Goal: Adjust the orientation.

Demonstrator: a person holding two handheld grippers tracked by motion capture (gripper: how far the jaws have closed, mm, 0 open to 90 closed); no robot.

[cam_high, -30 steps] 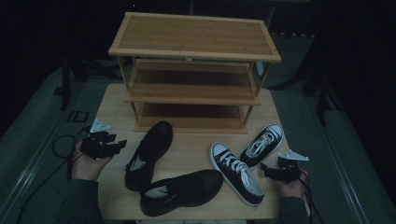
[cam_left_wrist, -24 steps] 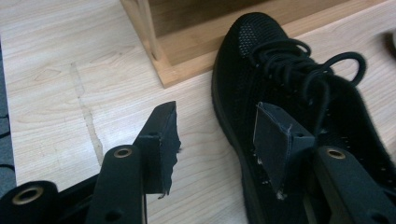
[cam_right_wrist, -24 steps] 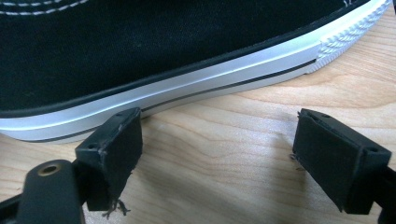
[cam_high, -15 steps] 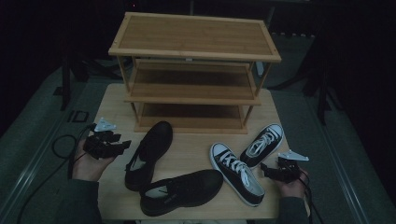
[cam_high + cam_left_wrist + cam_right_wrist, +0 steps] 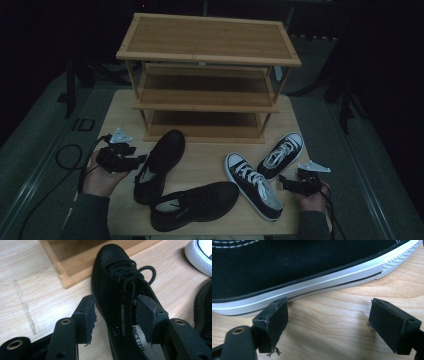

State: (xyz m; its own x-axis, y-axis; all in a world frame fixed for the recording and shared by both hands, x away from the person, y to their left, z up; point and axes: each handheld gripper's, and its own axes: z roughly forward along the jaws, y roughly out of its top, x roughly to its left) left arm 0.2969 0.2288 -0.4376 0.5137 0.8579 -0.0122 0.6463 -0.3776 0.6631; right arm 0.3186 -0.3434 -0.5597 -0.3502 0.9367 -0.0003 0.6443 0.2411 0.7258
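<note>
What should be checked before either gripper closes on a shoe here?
1. Left gripper open: ok, jaws spread.
2. Left gripper lined up on the black mesh shoe: ok, its jaws straddle the shoe's heel end.
3. Right gripper open: ok.
4. Right gripper around the near sneaker: not ok, only bare table lies between its jaws, beside the white sole.
5. Rack shelves free: ok.
6. Other shoes clear of the mesh shoe: cannot tell; the second black shoe lies close by its heel.
</note>
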